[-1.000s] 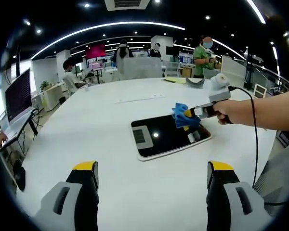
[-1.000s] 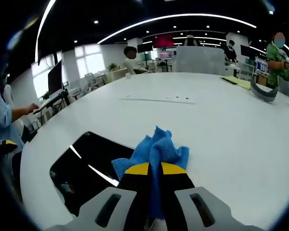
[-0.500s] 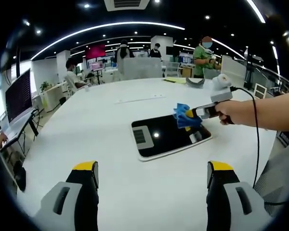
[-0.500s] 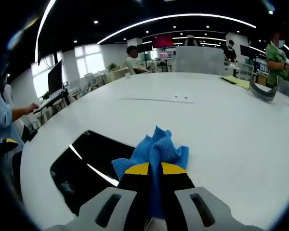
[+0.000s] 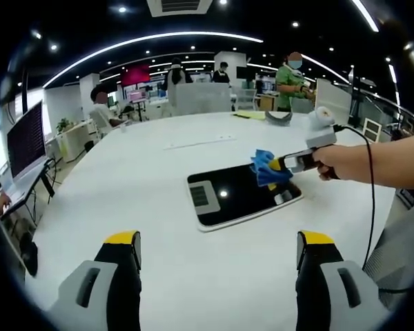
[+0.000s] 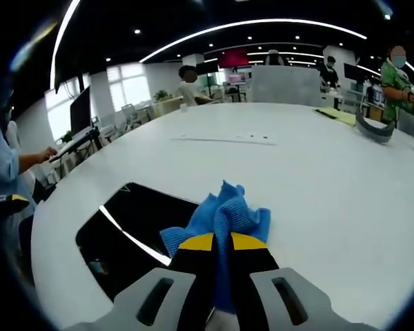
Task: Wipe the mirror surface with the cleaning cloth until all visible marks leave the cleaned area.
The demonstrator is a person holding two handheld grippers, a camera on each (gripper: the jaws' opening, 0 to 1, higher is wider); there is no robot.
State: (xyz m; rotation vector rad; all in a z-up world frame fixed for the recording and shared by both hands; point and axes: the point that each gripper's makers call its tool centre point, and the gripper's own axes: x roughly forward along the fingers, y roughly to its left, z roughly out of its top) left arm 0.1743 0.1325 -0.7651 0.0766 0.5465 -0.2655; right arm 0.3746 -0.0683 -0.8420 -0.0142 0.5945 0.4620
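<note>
Marks on the mirror (image 5: 241,194) are hard to make out: its dark glass mostly reflects ceiling lights and a pale grey patch near one end. It lies flat on the white desk (image 5: 159,207), white rim showing along the near edge. In the right gripper view the mirror (image 6: 134,231) is cut off behind the gripper body. Right gripper (image 6: 222,243) is clenched on the blue cleaning cloth (image 6: 221,217), which bunches up past the yellow tips. From the left gripper view, cloth (image 5: 263,168) sits over the mirror's far corner; can't tell if it's touching. Left gripper (image 5: 217,241) is released, jaws wide apart, hovering over bare desk, well apart from the mirror.
</note>
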